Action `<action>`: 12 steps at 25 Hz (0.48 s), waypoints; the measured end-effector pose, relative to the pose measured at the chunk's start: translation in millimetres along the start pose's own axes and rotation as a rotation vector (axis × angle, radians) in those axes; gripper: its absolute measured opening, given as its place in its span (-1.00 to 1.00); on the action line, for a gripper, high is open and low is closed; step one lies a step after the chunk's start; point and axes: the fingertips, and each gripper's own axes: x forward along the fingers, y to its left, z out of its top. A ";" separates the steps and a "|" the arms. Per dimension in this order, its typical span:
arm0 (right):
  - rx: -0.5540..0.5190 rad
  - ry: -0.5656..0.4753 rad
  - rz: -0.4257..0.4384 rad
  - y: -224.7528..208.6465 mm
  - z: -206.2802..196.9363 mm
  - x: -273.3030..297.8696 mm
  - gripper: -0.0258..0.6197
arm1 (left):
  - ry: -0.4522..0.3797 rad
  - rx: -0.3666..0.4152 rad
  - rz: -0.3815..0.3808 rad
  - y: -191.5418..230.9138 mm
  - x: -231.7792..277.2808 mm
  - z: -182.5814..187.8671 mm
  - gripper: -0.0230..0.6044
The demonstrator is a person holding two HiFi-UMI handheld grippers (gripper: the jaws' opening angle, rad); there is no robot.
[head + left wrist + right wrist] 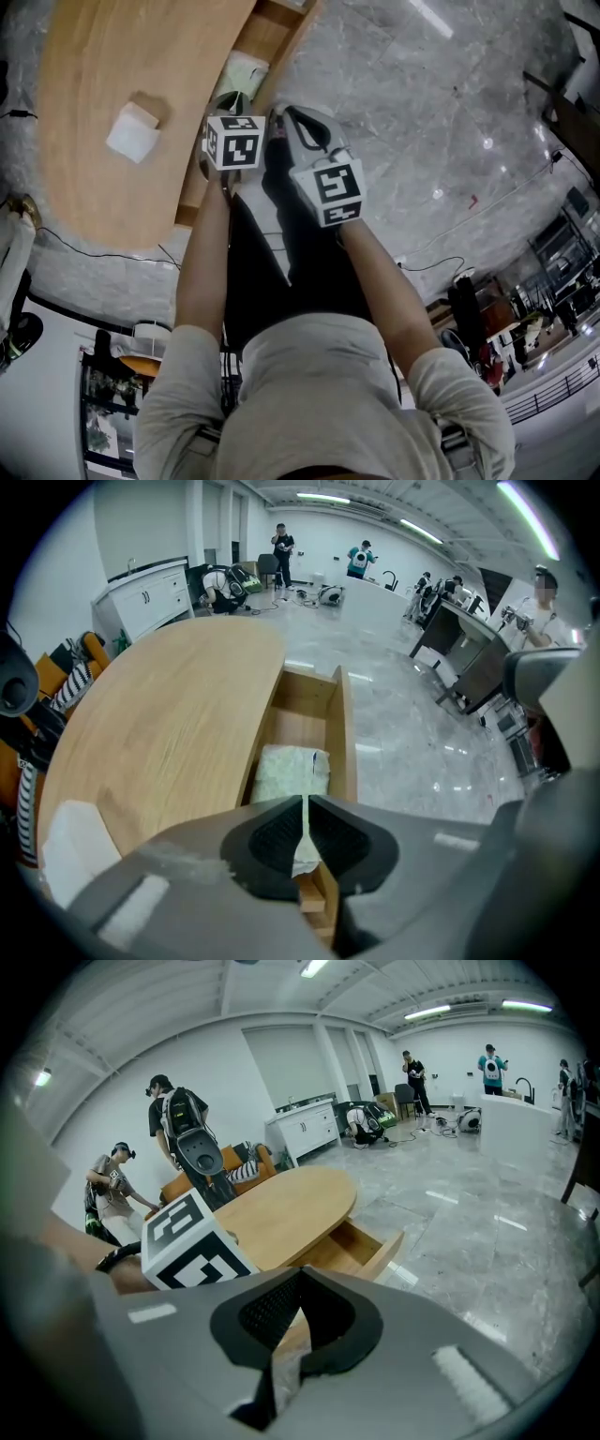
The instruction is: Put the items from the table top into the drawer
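1. Pale-green soft packet (pixel 292 771) in clear wrapping lay inside the open light-wood drawer (pixel 339 724) of the oval wooden table (pixel 169 714).
2. We kept the left hand-held gripper (pixel 307 822) closed on the packet's thin near edge, above the drawer.
3. Our right hand-held gripper (pixel 300 1312) was closed too, pinching crumpled clear plastic (pixel 281 1372) between its pads.
4. We saw a white square block (pixel 133 131) resting on the table, well apart from the drawer.

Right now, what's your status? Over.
Both shut on the bag: left gripper, right gripper. Bag in the open drawer. White block on the table. Nothing blocking.
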 end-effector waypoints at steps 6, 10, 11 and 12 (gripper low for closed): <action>-0.001 -0.028 0.044 13.9 18.2 -14.7 -0.90 | -0.143 -0.073 0.010 -4.0 -61.8 19.1 -0.86; -0.014 -0.087 0.055 25.9 53.1 -38.8 -0.90 | -0.266 -0.117 -0.025 -18.5 -124.9 41.9 -0.86; -0.019 -0.104 0.059 31.6 65.3 -44.6 -0.90 | -0.300 -0.131 -0.024 -19.0 -144.1 48.4 -0.86; -0.024 -0.124 0.067 39.1 79.1 -51.0 -0.90 | -0.333 -0.145 -0.017 -18.3 -165.2 54.8 -0.86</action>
